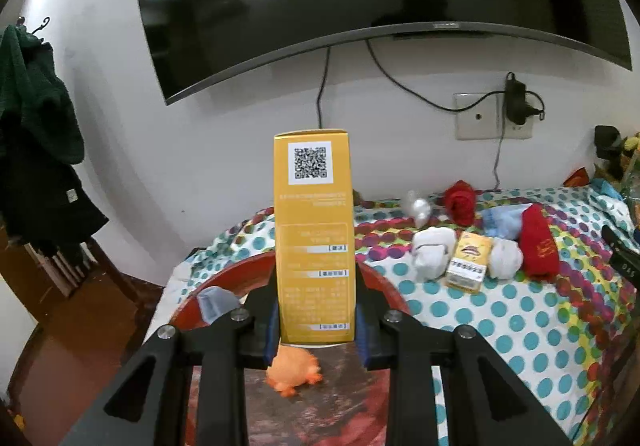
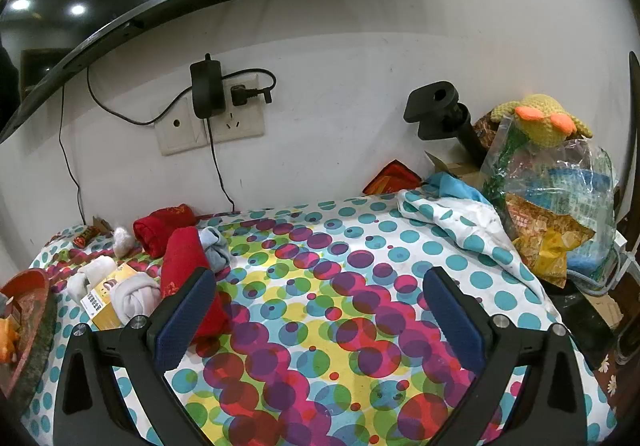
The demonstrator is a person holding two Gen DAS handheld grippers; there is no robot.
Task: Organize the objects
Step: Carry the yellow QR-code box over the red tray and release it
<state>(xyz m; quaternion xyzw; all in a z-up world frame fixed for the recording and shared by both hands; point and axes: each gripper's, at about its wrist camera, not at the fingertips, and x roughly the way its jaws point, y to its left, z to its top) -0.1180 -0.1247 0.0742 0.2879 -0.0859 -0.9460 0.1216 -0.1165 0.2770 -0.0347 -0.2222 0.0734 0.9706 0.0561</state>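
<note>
Upright between the left tongs (image 1: 318, 320), a tall yellow carton (image 1: 314, 238) with a QR code near its top is clamped by both blue pads (image 1: 273, 330), held over a round red tray (image 1: 240, 274). An orange toy animal (image 1: 294, 370) lies in the tray just below the carton, beside what may be a small grey-blue cup (image 1: 216, 302). Right tongs (image 2: 320, 320) stand wide apart and hold nothing, above the spotted bench cloth (image 2: 320, 326). To their left sit a red rolled sock (image 2: 188, 278), white rolled socks (image 2: 134, 296) and a small yellow box (image 2: 106, 300).
</note>
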